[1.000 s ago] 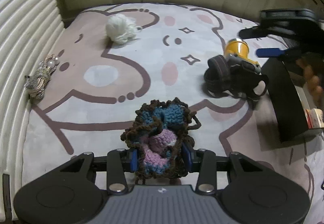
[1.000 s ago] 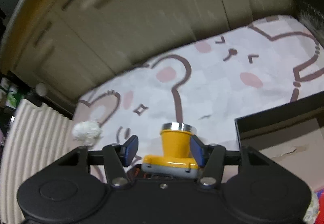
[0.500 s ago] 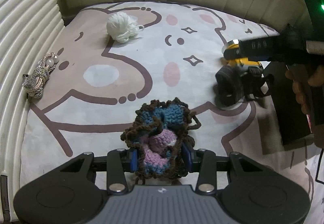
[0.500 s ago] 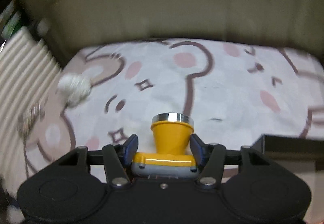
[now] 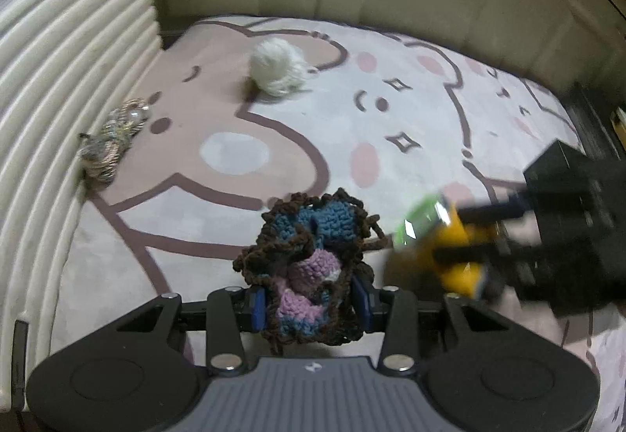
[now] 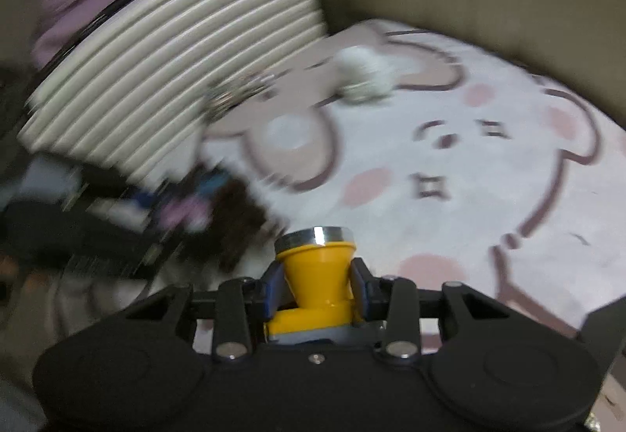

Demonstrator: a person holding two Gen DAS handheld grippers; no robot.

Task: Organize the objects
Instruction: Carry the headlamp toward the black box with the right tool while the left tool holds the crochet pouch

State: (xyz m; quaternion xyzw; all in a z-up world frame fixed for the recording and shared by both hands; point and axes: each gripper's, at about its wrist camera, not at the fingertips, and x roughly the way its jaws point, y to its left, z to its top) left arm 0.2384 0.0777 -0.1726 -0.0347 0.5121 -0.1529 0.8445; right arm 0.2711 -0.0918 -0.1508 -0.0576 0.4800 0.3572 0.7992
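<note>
While my left gripper [image 5: 309, 309] clenches the crochet piece [image 5: 309, 271], my right gripper [image 6: 317, 295] grasps the yellow headlamp [image 6: 317, 283] just right of it.

yarn ball [image 5: 277, 67] behind crochet piece [image 5: 309, 271], cord bundle [image 5: 111, 142] left

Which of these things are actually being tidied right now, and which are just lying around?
In hand:
- brown, blue and purple crocheted yarn piece, clamped in the left gripper
- yellow headlamp with silver rim, clamped in the right gripper

Lying on the cartoon-print mat:
- white fluffy yarn ball
- twisted beige cord bundle
</note>
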